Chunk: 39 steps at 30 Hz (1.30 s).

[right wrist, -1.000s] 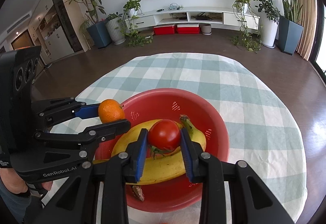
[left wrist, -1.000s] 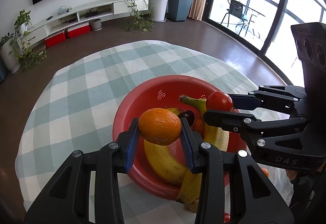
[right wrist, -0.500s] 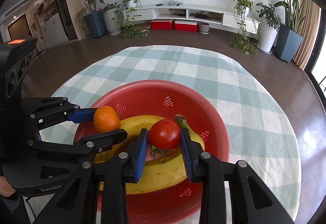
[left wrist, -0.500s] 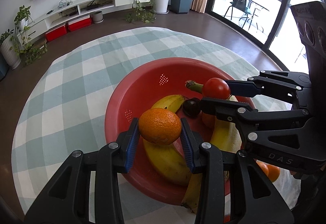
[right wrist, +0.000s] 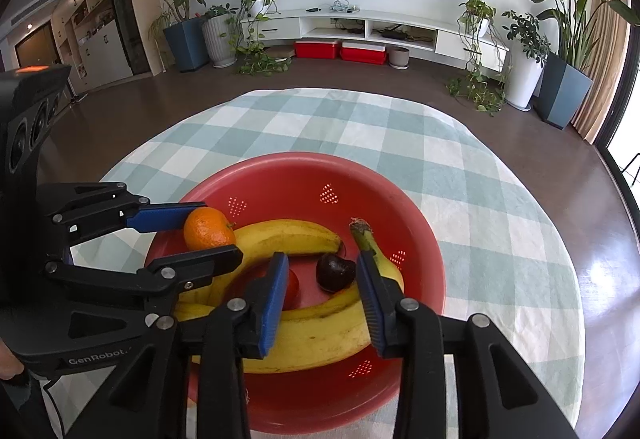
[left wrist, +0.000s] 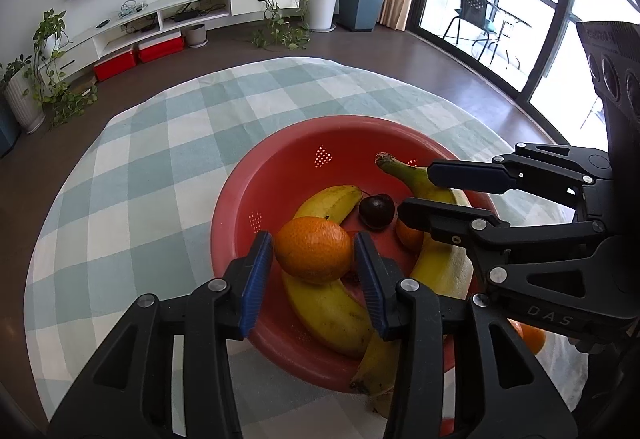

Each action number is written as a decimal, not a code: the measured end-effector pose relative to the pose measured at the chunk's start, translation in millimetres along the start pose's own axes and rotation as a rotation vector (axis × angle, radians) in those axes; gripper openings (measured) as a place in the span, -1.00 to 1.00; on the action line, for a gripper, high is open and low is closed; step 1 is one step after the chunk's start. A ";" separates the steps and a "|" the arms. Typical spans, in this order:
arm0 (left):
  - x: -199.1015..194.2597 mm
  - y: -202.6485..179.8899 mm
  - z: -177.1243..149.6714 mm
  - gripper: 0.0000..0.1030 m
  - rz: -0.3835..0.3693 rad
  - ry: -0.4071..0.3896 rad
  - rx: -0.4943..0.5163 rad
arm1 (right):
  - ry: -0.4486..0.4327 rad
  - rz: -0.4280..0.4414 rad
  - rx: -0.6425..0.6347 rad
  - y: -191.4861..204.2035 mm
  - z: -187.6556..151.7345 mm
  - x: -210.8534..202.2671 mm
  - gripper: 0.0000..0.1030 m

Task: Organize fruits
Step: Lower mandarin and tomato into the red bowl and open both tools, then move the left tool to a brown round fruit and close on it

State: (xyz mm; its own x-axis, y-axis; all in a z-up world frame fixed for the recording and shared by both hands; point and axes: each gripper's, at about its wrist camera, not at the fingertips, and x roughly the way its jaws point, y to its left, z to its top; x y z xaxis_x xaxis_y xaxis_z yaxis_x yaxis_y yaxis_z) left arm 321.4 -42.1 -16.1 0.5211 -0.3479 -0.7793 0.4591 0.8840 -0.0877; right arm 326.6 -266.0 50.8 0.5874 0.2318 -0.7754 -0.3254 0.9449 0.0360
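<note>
Checked green-white tablecloth [right wrist: 460, 175] on a round table, red perforated bowl [right wrist: 304, 179] at centre. Left gripper [left wrist: 314, 261] pinches a mandarin [left wrist: 313, 249], dimpled bright-orange skin, over the bowl's 8 o'clock side. Right gripper [right wrist: 322, 281] is spread wide above the bowl, nothing between its blue pads. In the bowl: two yellow bananas [right wrist: 288, 237], a dark glossy cherry [right wrist: 335, 272] at centre, a tomato [right wrist: 291, 289] partly hidden at 7 o'clock behind the right gripper's left pad.
</note>
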 end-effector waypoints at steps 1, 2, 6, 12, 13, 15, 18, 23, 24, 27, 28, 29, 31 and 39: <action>-1.2 0.2 -0.4 -0.17 0.002 -0.002 -0.002 | -0.003 0.003 0.003 0.0 -1.0 -2.7 -0.25; -2.4 0.1 -0.8 -0.11 0.001 -0.002 -0.004 | -0.006 0.003 0.004 0.1 -1.7 -6.1 -0.25; -12.1 -2.3 -4.5 0.16 0.002 -0.023 -0.008 | -0.036 0.001 0.000 0.1 -8.7 -25.0 -0.11; -41.1 -6.4 -14.1 0.30 0.014 -0.077 -0.013 | -0.095 0.025 0.024 -3.8 -31.6 -64.3 0.19; -47.9 -7.3 -17.6 0.33 0.016 -0.089 -0.014 | -0.108 0.031 0.032 -4.8 -37.5 -71.3 0.26; -61.6 -10.3 -26.9 0.41 0.020 -0.111 -0.019 | -0.132 0.044 0.053 -8.6 -49.7 -83.9 0.37; -79.1 -17.9 -46.2 0.49 0.022 -0.127 -0.017 | -0.166 0.054 0.104 -17.0 -70.9 -99.3 0.47; -102.4 -37.0 -90.3 0.62 0.014 -0.133 -0.021 | -0.191 0.069 0.192 -26.8 -111.4 -114.1 0.48; -106.0 -41.2 -100.2 0.64 0.012 -0.132 -0.023 | -0.192 0.071 0.207 -27.5 -120.2 -115.5 0.48; -112.7 -54.1 -129.4 0.64 0.007 -0.116 -0.035 | -0.175 0.082 0.260 -31.0 -139.8 -115.6 0.48; -114.7 -58.8 -138.1 0.64 0.006 -0.110 -0.034 | -0.169 0.087 0.277 -31.8 -144.6 -115.4 0.48; -117.2 -64.1 -146.5 0.64 0.012 -0.108 -0.030 | -0.164 0.088 0.288 -32.3 -147.8 -115.3 0.48; -121.8 -73.9 -161.9 0.64 0.016 -0.101 -0.027 | -0.159 0.082 0.293 -31.0 -154.0 -116.1 0.48; -112.1 -105.2 -202.4 0.64 0.021 -0.035 0.005 | -0.157 0.067 0.257 -17.8 -166.6 -117.3 0.48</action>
State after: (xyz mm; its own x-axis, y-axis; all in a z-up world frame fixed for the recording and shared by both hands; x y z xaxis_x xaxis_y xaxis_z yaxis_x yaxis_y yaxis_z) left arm 69.1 -32.9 -45.1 0.5553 -0.3398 -0.7591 0.4513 0.8898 -0.0681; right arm 140.1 -348.5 36.1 0.6847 0.3099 -0.6597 -0.1811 0.9491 0.2579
